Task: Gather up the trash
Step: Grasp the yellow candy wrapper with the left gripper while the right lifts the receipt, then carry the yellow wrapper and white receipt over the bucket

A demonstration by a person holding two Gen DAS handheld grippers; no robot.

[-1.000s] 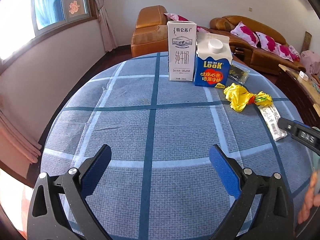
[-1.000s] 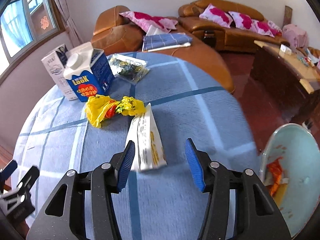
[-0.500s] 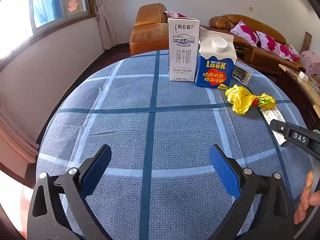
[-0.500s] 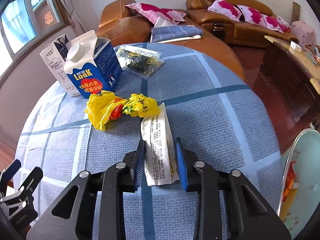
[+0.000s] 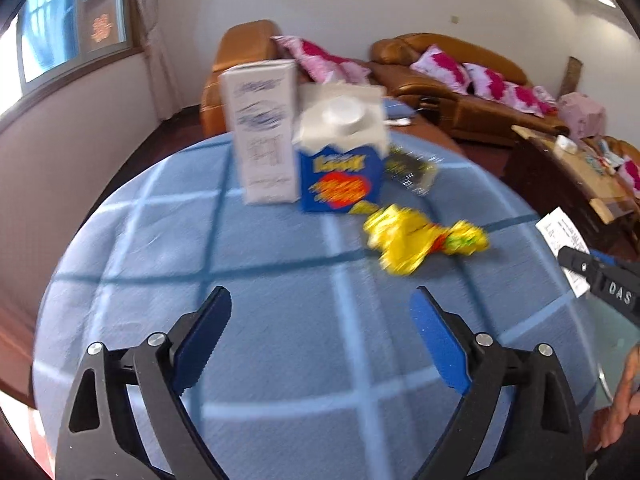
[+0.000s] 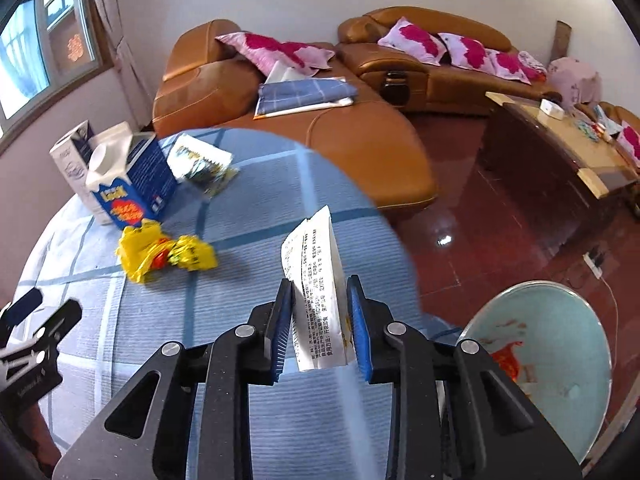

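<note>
right gripper (image 6: 320,320) is clamped on the white printed wrapper (image 6: 316,280), blue pads pressing both its sides, and the wrapper stands up clear of the blue checked tablecloth (image 6: 140,320), out near the table's right edge. down to the right, on the red floor, sits the pale blue bin (image 6: 560,400) with a bit of red and orange rubbish inside. over on the left, the left gripper (image 5: 320,344) hangs above bare cloth, jaws wide but narrowing, nothing between them. the view from it is blurred. ahead of it, to the right, lies the crumpled yellow wrapper (image 5: 416,240), and farther back two cartons stand upright side by side: the white milk carton (image 5: 264,136) on the left, the blue carton (image 5: 340,176) with its white cap touching or just beside it. behind the blue one, a clear packet (image 6: 204,164) with dark contents lies flat at the table's far side. brown sofas (image 6: 420,60) line the far wall.
</note>
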